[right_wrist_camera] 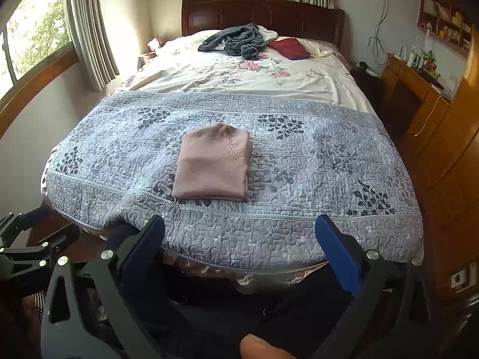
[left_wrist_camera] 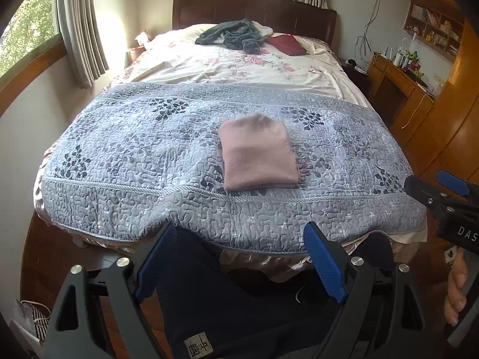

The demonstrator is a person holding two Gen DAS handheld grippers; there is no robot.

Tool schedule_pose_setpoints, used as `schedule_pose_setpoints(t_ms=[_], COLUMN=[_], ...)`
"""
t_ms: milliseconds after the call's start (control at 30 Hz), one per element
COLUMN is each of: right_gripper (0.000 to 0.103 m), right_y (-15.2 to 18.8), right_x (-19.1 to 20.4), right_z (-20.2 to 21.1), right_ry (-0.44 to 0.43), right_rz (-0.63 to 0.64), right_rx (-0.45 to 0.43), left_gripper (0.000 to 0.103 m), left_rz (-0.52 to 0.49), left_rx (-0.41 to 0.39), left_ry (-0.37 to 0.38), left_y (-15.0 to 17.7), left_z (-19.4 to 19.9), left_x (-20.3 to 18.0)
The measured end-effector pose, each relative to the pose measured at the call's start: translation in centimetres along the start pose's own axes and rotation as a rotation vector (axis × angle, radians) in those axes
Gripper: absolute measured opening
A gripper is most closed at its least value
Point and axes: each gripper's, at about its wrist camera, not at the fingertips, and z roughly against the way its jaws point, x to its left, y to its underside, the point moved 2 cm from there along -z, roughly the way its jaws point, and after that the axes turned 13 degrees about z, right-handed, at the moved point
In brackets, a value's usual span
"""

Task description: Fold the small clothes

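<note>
Pink knit top (left_wrist_camera: 259, 152) lies folded into a neat rectangle on the grey quilt (left_wrist_camera: 143, 161), near the foot of the bed, square and flat. That piece looks done to me. Both tools hang back off the bed's edge: the left gripper (left_wrist_camera: 239, 254) and the right gripper (right_wrist_camera: 242, 245) each stand wide open, holding nothing. Up by the headboard a dark heap (left_wrist_camera: 233, 34) sits crumpled, probably next, beside a red cloth (left_wrist_camera: 286, 45).

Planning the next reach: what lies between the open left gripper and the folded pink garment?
Only bare blue-grey quilt lies between the left gripper and the folded pink garment; nothing rests on that stretch. The left wrist view shows it.
</note>
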Motion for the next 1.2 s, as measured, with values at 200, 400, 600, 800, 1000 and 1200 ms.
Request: schedule_pose_setpoints(t_ms=[200,400,600,800,1000,1200], right_gripper=[0.100,0.100,0.100,0.100,0.100,0.100], right_y=[-0.4,-0.2,-0.4,-0.4,-0.4,-0.5], right_x=[0.0,0.2,0.1,0.2,0.8,0.9], right_z=[-0.5,-1.1,-1.5,-1.4,-1.5,-1.6], right_ry=[-0.002,-0.010,-0.013,-0.013,-0.015,-0.023], right_rz=[0.016,0.016,0.017,0.017,0.033,0.026], right_rx=[0.011,0.026,0.033,0.023,0.016,0.007], left_gripper=[0.087,0.087,0.087,0.087,0.087,0.087], left_rz=[-0.007,-0.009,-0.019,-0.005,-0.001,0.002], left_rx=[-0.003,0.011,0.009,0.007,-0.006,-0.019], left_ry=[-0.006,-0.013,-0.023,-0.024,-0.022,-0.026], left_y=[-0.5,-0.6,-0.8,-0.8,-0.9,-1.0], left_z=[-0.2,-0.9,-1.1,-1.1,-1.0,-0.8], left_x=[-0.9,-1.3,-1.6,-1.3,-1.2,-1.0])
